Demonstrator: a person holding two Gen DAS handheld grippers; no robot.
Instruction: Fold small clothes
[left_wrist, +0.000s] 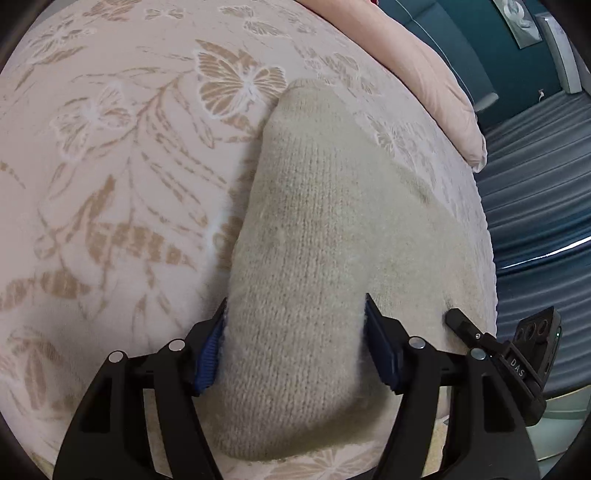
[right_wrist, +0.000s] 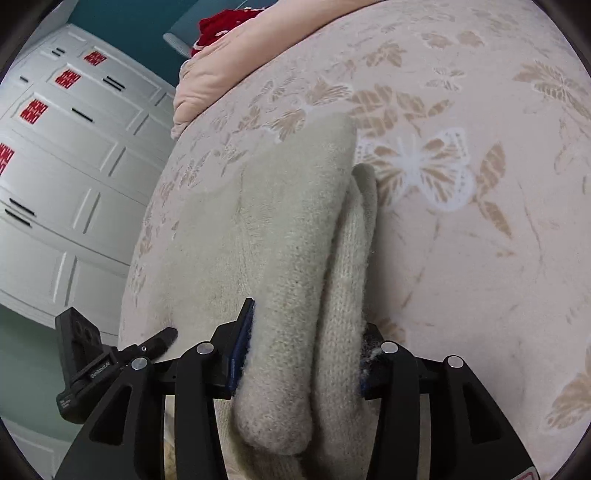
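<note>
A cream knitted garment (left_wrist: 306, 229) lies on the butterfly-patterned bedspread (left_wrist: 110, 166). My left gripper (left_wrist: 295, 332) has its blue-padded jaws closed around a thick fold of the garment. In the right wrist view the same garment (right_wrist: 288, 229) shows as a doubled fold, and my right gripper (right_wrist: 303, 354) is shut on that bunched fold. The other gripper's tip shows at the edge of each view, the right one (left_wrist: 461, 325) in the left wrist view and the left one (right_wrist: 159, 339) in the right wrist view.
A pink pillow (left_wrist: 436, 81) lies at the far end of the bed, with a red item (right_wrist: 221, 26) beyond it. The bed's edge (left_wrist: 487, 240) drops to a blue ribbed surface (left_wrist: 535, 184). White cabinets with red labels (right_wrist: 66, 147) stand beside the bed.
</note>
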